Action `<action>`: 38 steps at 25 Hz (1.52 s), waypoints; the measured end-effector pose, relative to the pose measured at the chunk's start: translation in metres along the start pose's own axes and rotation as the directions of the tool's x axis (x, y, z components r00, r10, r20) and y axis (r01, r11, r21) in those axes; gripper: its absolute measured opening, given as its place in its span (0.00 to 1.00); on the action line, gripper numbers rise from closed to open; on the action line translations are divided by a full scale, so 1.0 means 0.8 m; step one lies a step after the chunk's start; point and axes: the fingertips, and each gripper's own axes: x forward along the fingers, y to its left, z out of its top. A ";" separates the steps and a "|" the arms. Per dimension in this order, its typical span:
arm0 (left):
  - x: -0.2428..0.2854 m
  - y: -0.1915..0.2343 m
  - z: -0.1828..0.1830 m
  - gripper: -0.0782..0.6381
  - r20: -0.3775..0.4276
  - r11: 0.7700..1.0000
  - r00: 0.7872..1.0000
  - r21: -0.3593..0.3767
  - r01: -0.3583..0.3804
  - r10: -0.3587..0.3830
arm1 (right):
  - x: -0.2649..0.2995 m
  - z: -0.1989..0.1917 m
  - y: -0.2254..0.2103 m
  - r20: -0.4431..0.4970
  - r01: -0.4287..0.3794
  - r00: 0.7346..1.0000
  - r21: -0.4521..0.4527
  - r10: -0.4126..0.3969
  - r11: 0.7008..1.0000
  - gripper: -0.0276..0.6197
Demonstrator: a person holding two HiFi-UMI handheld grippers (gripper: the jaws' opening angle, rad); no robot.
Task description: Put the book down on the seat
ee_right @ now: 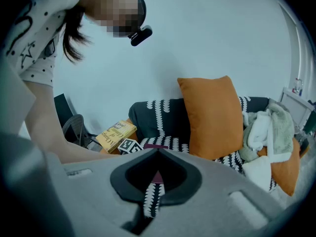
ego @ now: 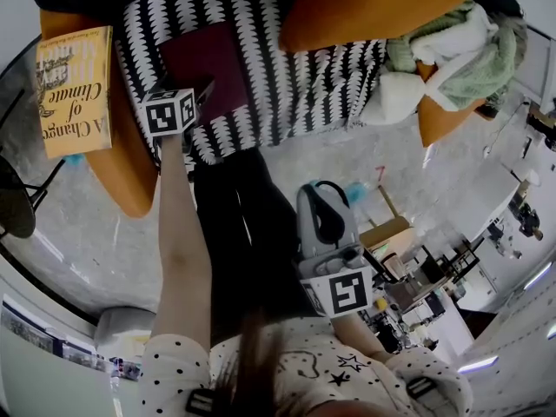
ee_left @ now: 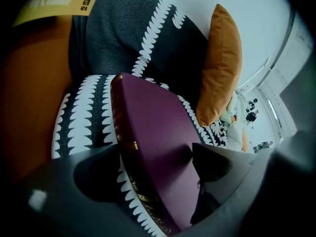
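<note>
Wide-open left gripper [ee_left: 154, 151] around a maroon book [ee_left: 158, 132] on the seat [ee_left: 84, 117].
Fingers [ee_left: 217, 164] apart on either side of the maroon book, lying on the black-and-white seat beside an orange cushion [ee_left: 222, 63]; right gripper [ee_right: 158, 152] closed, empty.

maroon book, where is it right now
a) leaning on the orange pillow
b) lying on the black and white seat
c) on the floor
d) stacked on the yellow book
b: the maroon book lies flat on the black and white seat, with the jaws of the left gripper standing apart on either side of it.
</note>
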 end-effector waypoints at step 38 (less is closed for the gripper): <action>-0.052 0.040 -0.002 0.11 0.125 0.984 0.977 -0.059 -0.165 0.172 | -0.011 0.001 0.015 0.017 -0.019 1.000 -0.013 0.019 1.000 0.04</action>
